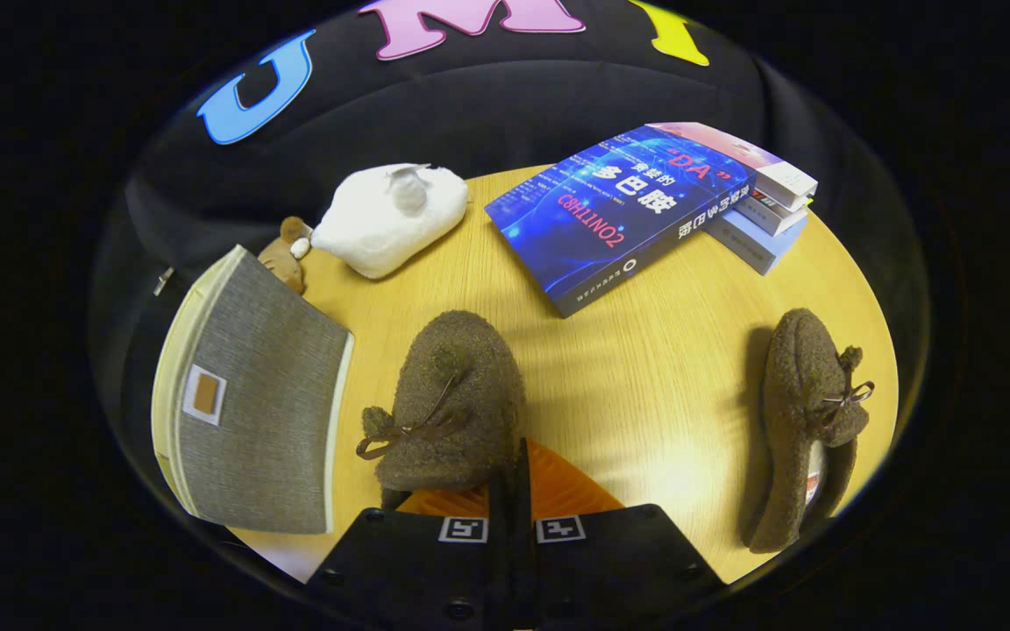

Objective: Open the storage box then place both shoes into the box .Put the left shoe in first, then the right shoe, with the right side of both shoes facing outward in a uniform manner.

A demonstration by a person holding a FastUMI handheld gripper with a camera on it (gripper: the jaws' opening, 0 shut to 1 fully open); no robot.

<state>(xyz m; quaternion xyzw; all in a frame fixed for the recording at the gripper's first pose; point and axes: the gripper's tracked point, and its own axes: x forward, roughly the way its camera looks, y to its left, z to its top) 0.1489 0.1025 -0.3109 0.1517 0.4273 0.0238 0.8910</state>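
Fuzzy brown shoe [452, 403] with bow

My one camera rides on the claw [509, 491] and looks forward and steeply down along its two fingers, which sit pressed together at the bottom of the picture. It hangs close above the worktop [645, 377] — near enough that the shoe [452, 403] just ahead of the fingers looms large — and faces the booth wall [470, 105] beyond.
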